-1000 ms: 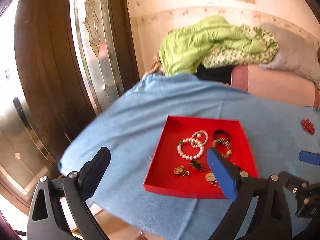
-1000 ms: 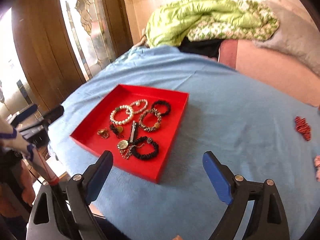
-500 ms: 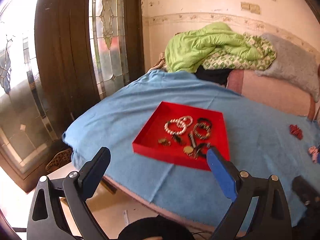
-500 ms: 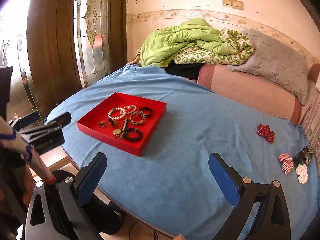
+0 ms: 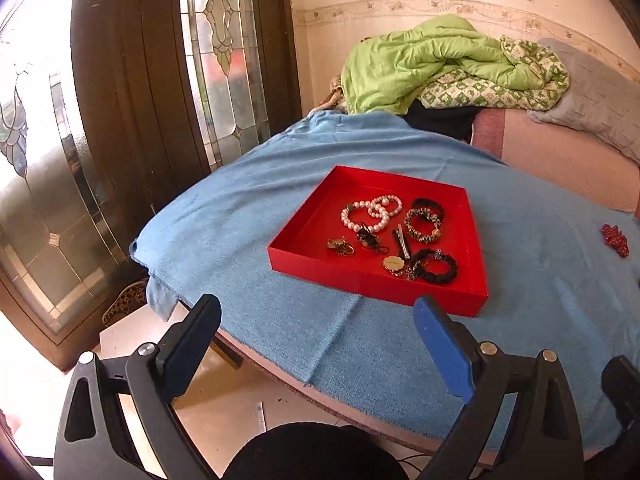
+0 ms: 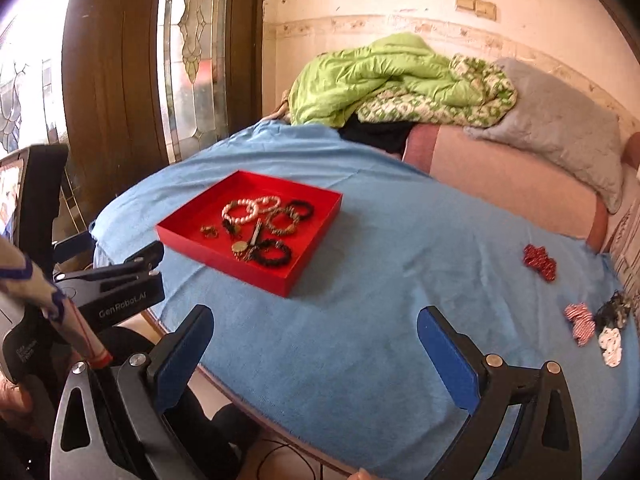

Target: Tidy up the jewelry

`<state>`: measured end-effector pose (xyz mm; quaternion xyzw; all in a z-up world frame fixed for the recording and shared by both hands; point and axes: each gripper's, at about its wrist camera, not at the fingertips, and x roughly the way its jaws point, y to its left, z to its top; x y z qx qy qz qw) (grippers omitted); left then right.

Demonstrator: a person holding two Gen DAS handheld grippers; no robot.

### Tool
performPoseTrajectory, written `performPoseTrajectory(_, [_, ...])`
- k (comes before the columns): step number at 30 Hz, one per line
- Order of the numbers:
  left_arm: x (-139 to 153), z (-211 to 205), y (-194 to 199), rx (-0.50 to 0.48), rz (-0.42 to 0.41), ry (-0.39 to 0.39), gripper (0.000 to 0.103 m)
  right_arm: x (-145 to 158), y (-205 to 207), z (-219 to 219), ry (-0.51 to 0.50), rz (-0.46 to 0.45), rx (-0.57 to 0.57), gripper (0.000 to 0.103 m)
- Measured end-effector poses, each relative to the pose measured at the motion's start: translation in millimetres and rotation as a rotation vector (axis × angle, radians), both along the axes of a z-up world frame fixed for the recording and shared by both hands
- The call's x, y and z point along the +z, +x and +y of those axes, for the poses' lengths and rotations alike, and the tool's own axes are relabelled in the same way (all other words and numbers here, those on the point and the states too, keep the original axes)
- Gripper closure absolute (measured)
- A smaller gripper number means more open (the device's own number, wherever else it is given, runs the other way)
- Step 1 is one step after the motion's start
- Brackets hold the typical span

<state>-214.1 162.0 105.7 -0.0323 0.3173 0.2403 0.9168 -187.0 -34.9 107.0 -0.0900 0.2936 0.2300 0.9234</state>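
While both sets of tongs stand wide open and empty, left tongs [image 5: 316, 344] and right tongs [image 6: 314, 346] hover over the near edge of a bed. Red tray [image 5: 316, 220] sits left of centre on the blue blanket [image 5: 248, 208], holding pearl bracelets [image 5: 370, 212], black scrunchies [image 5: 436, 266], gold pieces. Further right, loose red scrunchie [image 6: 540, 260] and striped ones [image 6: 580, 322]. Stained-glass door [image 5: 224, 52] left; green quilt [image 5: 420, 60] at the back wall.

left wrist: off bed edge, facing red tray [image 5: 380, 280] (close) | right wrist: farther right, same tray [image 6: 224, 256]
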Motion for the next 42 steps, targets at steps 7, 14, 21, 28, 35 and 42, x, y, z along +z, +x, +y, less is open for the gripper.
performPoseTrajectory(7, [-5, -2, 7, -0.021, 0.025, 0.0, 0.007, -15, 8, 2, -0.013, 0.036, -0.006, 0.0])
performPoseTrajectory(14, [-6, 3, 9, -0.015, 0.033, -0.031, 0.007, -26, 14, 5, -0.032, 0.063, -0.003, 0.0])
performPoseTrajectory(21, [-7, 4, 11, -0.012, 0.036, -0.036, 0.007, -31, 17, 5, -0.039, 0.079, -0.004, 0.0])
performPoseTrajectory(28, [-7, 7, 11, -0.012, 0.035, -0.04, 0.007, -33, 17, 7, -0.047, 0.083, -0.005, 0.0])
performPoseTrajectory(35, [-7, 6, 11, -0.011, 0.036, -0.042, 0.007, -35, 17, 7, -0.052, 0.089, -0.006, 0.0])
performPoseTrajectory(42, [-7, 6, 11, -0.008, 0.035, -0.041, 0.007, -35, 18, 8, -0.053, 0.09, -0.006, 0.0])
